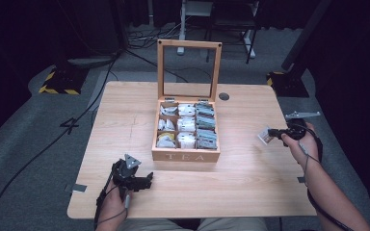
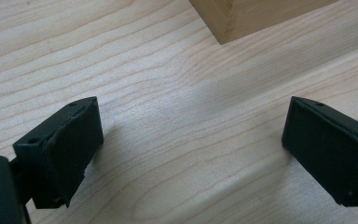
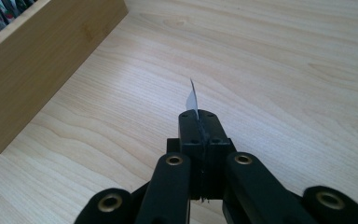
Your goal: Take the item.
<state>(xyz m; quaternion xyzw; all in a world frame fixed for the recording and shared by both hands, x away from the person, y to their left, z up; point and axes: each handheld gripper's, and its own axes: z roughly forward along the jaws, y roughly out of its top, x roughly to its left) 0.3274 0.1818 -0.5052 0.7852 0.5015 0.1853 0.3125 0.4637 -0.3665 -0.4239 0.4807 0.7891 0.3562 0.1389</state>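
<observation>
The wooden table (image 1: 250, 192) spreads across the middle of the high view, and at its centre sits the TEA box (image 1: 185, 156), lid (image 1: 189, 67) standing upright behind it, compartments packed with sachets. Over at the right edge of the frame, the right gripper (image 1: 271, 133) has its jaws pressed together on a tea bag packet (image 1: 265, 136), held clear to the right of the box. In the right gripper view the packet (image 3: 192, 99) shows as a thin pale sliver poking up edge-on past the closed tips (image 3: 198, 122), with the box wall at upper left. Down at the lower left of the high view, the left gripper (image 1: 147, 180) rests low over bare wood in front of the box, jaws wide apart and nothing between them; its own view confirms that, pads (image 2: 72, 149) spread either side of open table, a box corner (image 2: 228, 23) at the top.

The risk from here: that grip looks like a pinch on just one edge, so the packet could swivel or slide out if the hand tips or jolts. Released at an angle, it might land on its edge and flop somewhere unplanned.

Hard to make out: the packet's print is a blur in the high view, the sachet labels are too small to read, and how deep the packet sits in the jaws is hidden
</observation>
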